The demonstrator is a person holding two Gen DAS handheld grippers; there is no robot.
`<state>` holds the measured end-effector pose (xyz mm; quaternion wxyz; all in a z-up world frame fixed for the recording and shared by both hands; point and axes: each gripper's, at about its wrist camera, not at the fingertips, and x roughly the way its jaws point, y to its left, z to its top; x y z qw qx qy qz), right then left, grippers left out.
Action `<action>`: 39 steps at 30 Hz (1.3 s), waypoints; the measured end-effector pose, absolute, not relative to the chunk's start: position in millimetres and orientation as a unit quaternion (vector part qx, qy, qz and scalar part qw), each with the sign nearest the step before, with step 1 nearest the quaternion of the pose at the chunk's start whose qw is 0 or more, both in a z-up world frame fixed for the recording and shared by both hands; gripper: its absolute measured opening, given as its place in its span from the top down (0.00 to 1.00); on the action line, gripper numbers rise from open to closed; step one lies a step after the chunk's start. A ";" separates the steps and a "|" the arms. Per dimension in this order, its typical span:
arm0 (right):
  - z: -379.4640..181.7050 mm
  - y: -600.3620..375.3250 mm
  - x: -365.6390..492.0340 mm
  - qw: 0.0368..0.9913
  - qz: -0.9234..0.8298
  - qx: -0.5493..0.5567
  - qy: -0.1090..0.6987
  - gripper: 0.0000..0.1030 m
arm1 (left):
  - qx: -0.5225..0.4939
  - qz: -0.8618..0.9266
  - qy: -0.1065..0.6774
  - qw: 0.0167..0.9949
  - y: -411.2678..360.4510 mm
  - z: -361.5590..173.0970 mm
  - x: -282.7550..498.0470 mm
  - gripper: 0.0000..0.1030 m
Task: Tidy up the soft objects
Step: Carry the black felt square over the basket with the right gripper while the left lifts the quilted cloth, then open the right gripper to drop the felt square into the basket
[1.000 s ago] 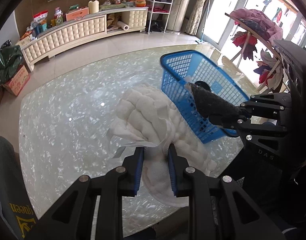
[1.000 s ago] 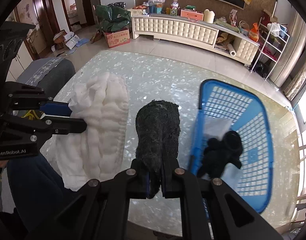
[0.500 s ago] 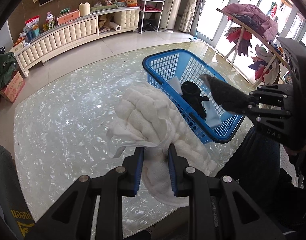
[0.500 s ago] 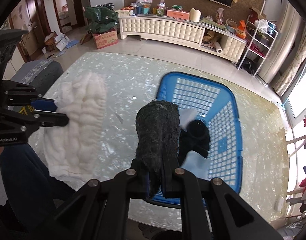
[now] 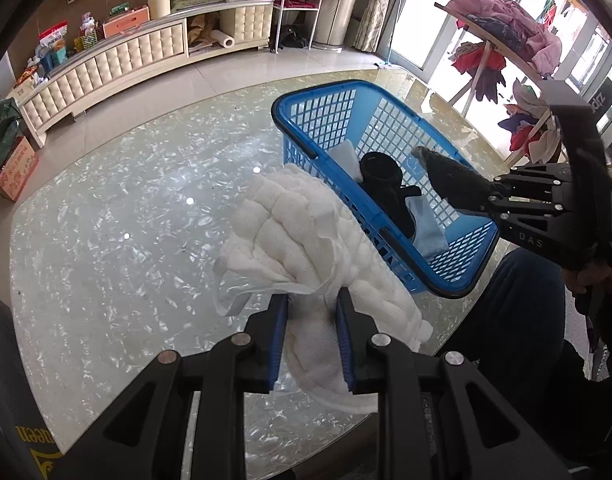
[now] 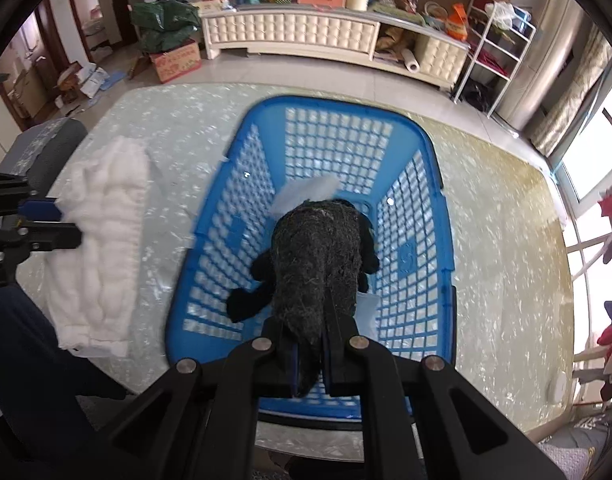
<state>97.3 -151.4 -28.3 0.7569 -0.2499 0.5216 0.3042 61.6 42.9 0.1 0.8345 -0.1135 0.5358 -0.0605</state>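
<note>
My left gripper (image 5: pixel 309 312) is shut on a white quilted cloth (image 5: pixel 306 236) that drapes onto the glass table beside the blue basket (image 5: pixel 318 108). It also shows at the left in the right wrist view (image 6: pixel 102 240). My right gripper (image 6: pixel 308 354) is shut on a dark fuzzy cloth (image 6: pixel 318 252) and holds it above the blue basket (image 6: pixel 442 184). In the left wrist view the dark cloth (image 5: pixel 454 184) hangs over the basket's near end. A black soft item (image 5: pixel 386 188) and pale cloths (image 5: pixel 428 228) lie inside the basket.
The marbled glass table (image 5: pixel 106 216) has its near edge by my legs. A cream cabinet (image 6: pixel 298 36) stands behind, a clothes rack (image 5: pixel 506 32) at the right, and a white shelf unit (image 6: pixel 502 40) by the window.
My right gripper has carried the dark fuzzy cloth rightward from over the table to above the basket. My left gripper keeps its hold on the white cloth, little changed.
</note>
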 end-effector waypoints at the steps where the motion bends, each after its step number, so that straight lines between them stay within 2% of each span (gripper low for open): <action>1: -31.4 -151.9 99.3 0.756 0.299 -0.251 0.525 0.93 | -0.113 -0.060 0.538 0.833 42.8 -2.1 63.0 0.79; 9: -59.3 -162.5 117.0 0.744 0.273 -0.246 0.559 0.93 | -0.118 -0.062 0.552 0.823 42.1 -16.6 72.3 0.79; 22: -69.3 -161.0 121.6 0.738 0.266 -0.242 0.571 0.92 | -0.118 -0.063 0.554 0.822 41.0 -16.6 72.5 0.79; 24: -66.9 -161.7 119.2 0.740 0.265 -0.245 0.568 0.82 | -0.119 -0.062 0.553 0.822 42.0 -16.0 71.6 0.79; 30: -63.3 -163.6 118.9 0.745 0.259 -0.254 0.560 0.66 | -0.118 -0.063 0.547 0.827 42.3 -10.8 68.9 0.79; 32: -59.7 -165.0 119.4 0.747 0.258 -0.254 0.558 0.54 | -0.117 -0.063 0.544 0.829 42.1 -8.1 67.4 0.79; 37: -51.4 -167.7 116.7 0.753 0.260 -0.248 0.551 0.32 | -0.115 -0.062 0.537 0.833 42.9 -1.3 62.3 0.79; 39: -47.8 -168.4 114.6 0.756 0.259 -0.247 0.548 0.18 | -0.115 -0.060 0.534 0.836 43.4 2.8 59.8 0.79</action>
